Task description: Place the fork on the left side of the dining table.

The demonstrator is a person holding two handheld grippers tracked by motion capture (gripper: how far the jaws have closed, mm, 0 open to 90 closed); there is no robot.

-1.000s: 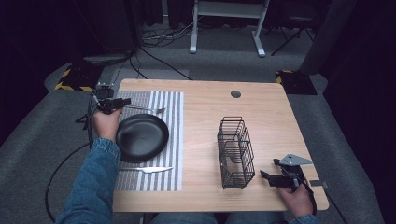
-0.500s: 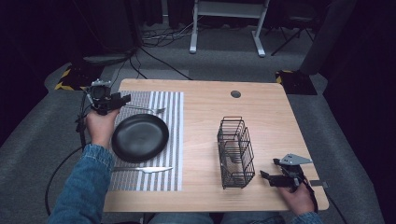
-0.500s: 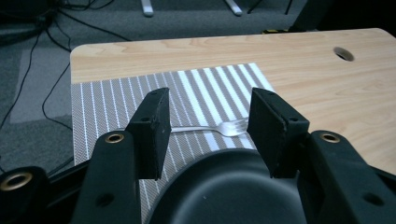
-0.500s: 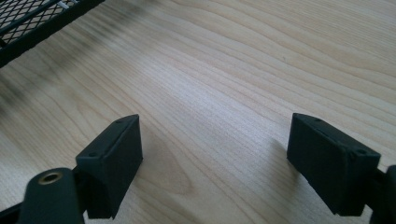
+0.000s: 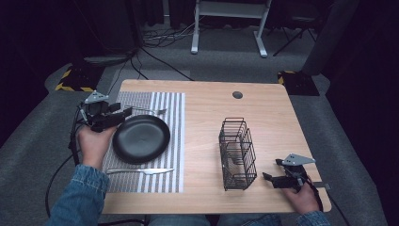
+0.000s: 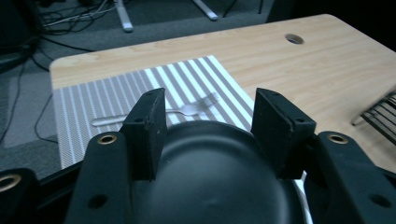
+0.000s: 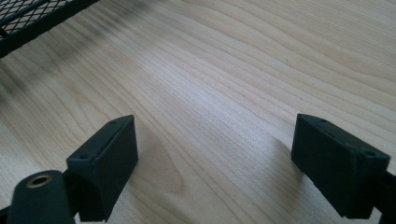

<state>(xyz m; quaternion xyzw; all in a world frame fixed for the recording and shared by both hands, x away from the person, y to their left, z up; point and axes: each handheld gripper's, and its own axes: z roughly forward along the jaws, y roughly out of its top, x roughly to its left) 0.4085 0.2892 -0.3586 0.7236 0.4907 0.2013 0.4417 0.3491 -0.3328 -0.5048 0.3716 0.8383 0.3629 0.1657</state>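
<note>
Both grippers agape, holding nothing.
Left gripper over plate rim; right gripper beside rack, bare table between.

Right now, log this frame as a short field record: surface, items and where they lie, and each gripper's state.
surface: wooden table
mat: striped placemat on the table's left part
plate: black plate on the mat
fork: fork on the mat, beyond the plate
knife: knife on the mat, nearer the person
rack: black wire rack, right of the mat
left gripper: open, at the plate's far-left rim
right gripper: open, low over bare wood by the rack
</note>
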